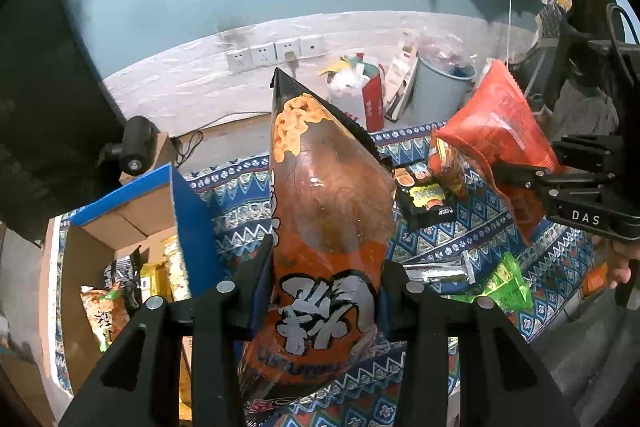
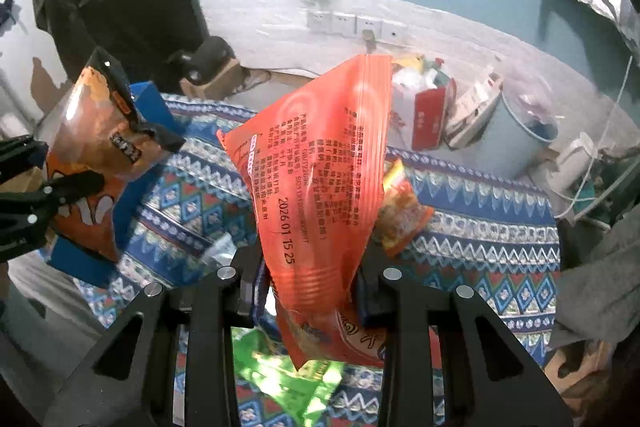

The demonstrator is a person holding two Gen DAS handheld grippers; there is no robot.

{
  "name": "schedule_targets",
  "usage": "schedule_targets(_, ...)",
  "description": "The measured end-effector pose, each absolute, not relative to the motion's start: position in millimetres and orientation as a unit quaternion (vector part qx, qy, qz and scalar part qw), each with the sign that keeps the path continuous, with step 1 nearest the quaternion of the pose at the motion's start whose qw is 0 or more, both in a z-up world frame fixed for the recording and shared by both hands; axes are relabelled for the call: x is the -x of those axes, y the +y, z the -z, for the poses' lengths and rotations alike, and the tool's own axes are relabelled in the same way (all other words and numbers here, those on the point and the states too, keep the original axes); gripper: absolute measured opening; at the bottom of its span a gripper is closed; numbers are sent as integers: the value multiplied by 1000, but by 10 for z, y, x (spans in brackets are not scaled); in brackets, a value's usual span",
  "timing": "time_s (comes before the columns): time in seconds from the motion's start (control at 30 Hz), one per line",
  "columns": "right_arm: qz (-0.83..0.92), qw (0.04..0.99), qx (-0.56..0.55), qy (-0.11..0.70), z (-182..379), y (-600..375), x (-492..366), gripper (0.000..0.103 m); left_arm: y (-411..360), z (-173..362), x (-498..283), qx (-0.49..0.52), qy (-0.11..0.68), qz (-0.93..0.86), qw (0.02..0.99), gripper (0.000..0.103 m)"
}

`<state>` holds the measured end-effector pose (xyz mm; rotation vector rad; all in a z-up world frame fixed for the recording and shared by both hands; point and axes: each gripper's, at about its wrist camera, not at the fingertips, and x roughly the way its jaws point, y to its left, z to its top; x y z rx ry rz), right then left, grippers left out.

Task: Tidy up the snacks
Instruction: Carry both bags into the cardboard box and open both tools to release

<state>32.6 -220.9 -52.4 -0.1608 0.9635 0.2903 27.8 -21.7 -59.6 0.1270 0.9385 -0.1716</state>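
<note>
We look along two handheld grippers raised above a counter draped in a blue patterned cloth, with a teal wall behind.

At the counter's left end sits an open cardboard box with blue outer walls, the largest thing here. Several snack packets lie inside it.

In the left wrist view, our left gripper points forward and slightly up, its two fingers clamped on the lower part of a tall orange chip bag. The bag stands nearly upright between the fingers, its black top corner reaching toward the wall sockets. It hangs just right of the box, above the cloth. From the right wrist view the same bag shows at the far left, gripped near its bottom edge.

Our right gripper also points forward, its fingers pressed onto a smaller red-orange snack packet that leans left, printed back facing the camera. In the left wrist view this packet is held in the air at the right, well apart from the chip bag.

On the cloth below lie smaller loose snacks: a green packet, a black packet, and a small orange-yellow packet just behind the red one.

A pale blue bin stands on the floor beyond the counter.
</note>
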Motion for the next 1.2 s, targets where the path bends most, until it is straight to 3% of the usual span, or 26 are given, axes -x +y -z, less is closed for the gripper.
schedule_targets(1.2,-254,850,86,453,416,-555,-624,31,1207,404,58,14,427,-22,904,43)
